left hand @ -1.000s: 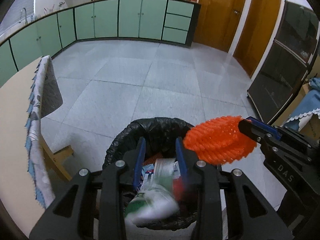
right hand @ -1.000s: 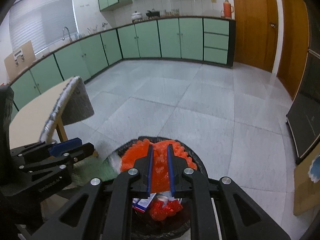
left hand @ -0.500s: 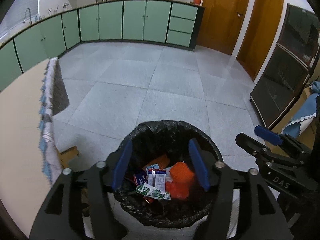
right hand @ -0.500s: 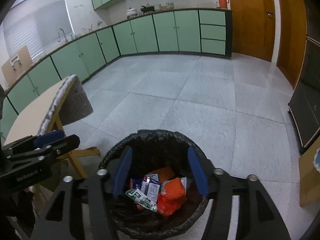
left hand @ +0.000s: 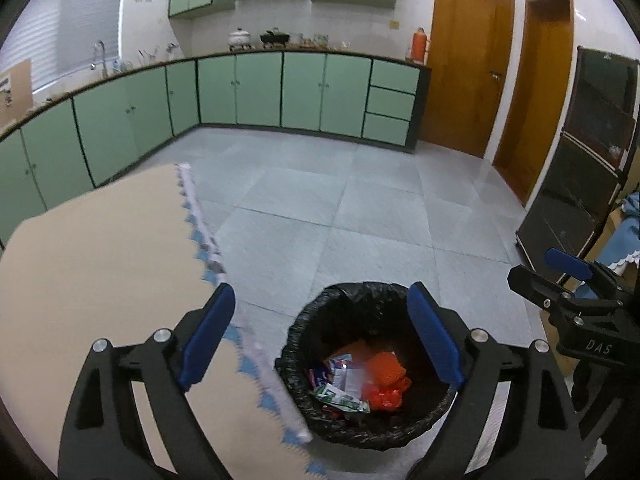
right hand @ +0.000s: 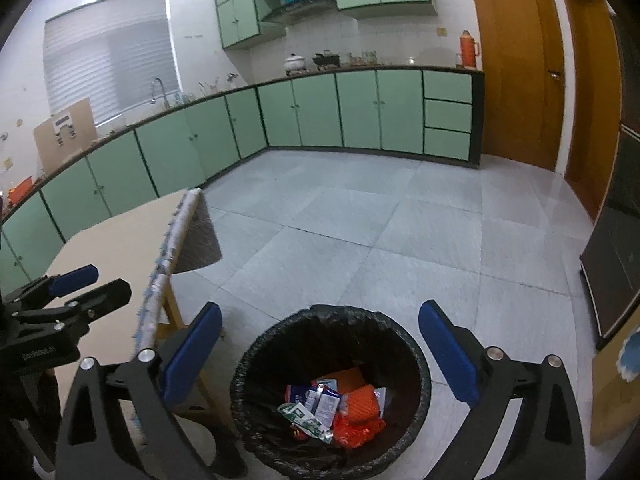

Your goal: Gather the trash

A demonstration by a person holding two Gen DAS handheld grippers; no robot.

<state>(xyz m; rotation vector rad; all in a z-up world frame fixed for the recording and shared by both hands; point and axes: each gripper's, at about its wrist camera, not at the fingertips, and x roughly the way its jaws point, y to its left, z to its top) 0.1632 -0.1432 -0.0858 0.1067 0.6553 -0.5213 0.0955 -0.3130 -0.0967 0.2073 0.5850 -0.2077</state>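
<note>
The left gripper (left hand: 320, 332) hangs above the trash bin (left hand: 320, 320), its blue-padded jaws spread wide after just opening, with nothing between them. The right gripper (right hand: 320, 340) sits over the same bin (right hand: 416, 360), and its jaws too have just been opening and now stand far apart, empty.

The bin is lined with a black bag and stands on the grey tiled floor (right hand: 360, 220). Inside it lies the trash: an orange mesh sleeve (right hand: 360, 404), a green and white wrapper (right hand: 304, 420) and a few white and blue packets (right hand: 324, 398). In the left wrist view the same orange mesh (left hand: 386, 368) lies to the right of the packets.

Just left of the bin stands a table with a beige top (right hand: 112, 240) and a patterned cloth edge (right hand: 168, 260) that hangs on the side facing the bin.

Well beyond the bin, pale green cabinets (right hand: 360, 108) run along the far wall under a dark counter. An orange flask (right hand: 469, 49) stands at the counter's right end. To the right of the cabinets are brown wooden doors (right hand: 520, 80). Right of the bin, a dark glass-fronted cabinet (left hand: 580, 184) stands against the wall.
</note>
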